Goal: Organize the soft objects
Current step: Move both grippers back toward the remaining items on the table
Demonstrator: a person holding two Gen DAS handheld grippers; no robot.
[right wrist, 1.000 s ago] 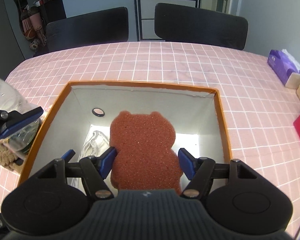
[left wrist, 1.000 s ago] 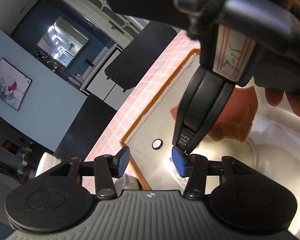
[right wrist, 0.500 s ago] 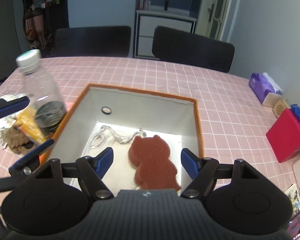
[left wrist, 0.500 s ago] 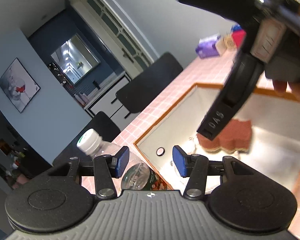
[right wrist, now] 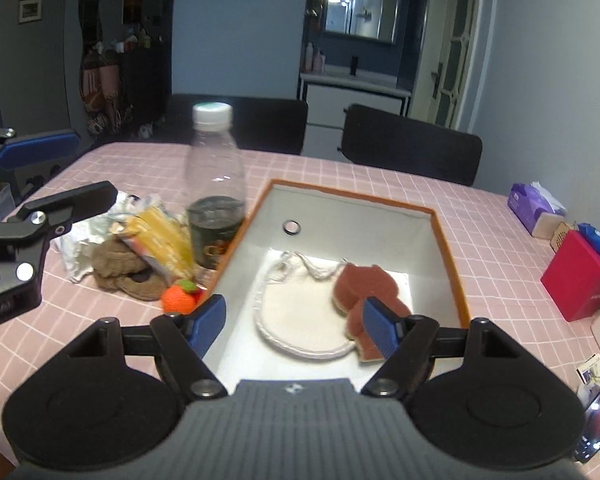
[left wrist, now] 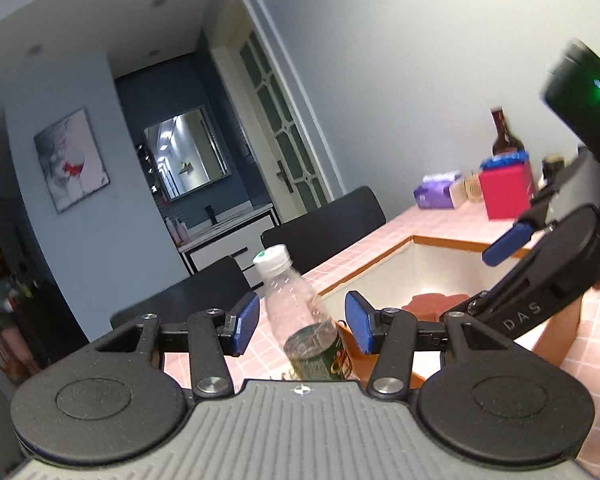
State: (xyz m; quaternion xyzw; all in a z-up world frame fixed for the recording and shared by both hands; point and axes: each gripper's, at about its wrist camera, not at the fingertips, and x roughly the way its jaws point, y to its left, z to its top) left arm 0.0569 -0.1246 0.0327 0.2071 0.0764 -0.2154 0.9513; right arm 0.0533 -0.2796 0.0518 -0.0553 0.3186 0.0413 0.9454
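**Sponge and cloth pad in the box; other soft items loose on the bench**

Sponge [right wrist: 364, 292], reddish-brown, animal-shaped: lies on the floor of the orange-rimmed box [right wrist: 448, 248], toward its right wall, partly overlapping the item below.

White round pad [right wrist: 300, 316] with a corded edge and loop: flat on the box floor, left of the sponge and touching it.

Brown plush piece [right wrist: 120, 268]: on the pink checked bench [right wrist: 380, 176], outside the box, near its left wall.

Orange knitted fruit [right wrist: 178, 298] with a green top: on the bench just beside the box's left wall, in front of the plush piece.

Yellow packet [right wrist: 164, 240] and crumpled white wrapper [right wrist: 80, 240]: heaped with the plush piece.

Clear bottle [right wrist: 214, 184], white cap, upright: just beside the box's left wall, behind the heap.

Red box [right wrist: 576, 280], purple tissue pack [right wrist: 532, 204]: near the bench's right edge, well apart from the orange-rimmed box.

Right tongs [right wrist: 292, 324]: held above the near end of the box, blue pads apart, gripping nothing; the sponge lies below them, untouched.

Left tongs [left wrist: 300, 320]: pads apart and empty, held over the left side of the bench, with the bottle seen between them farther off.
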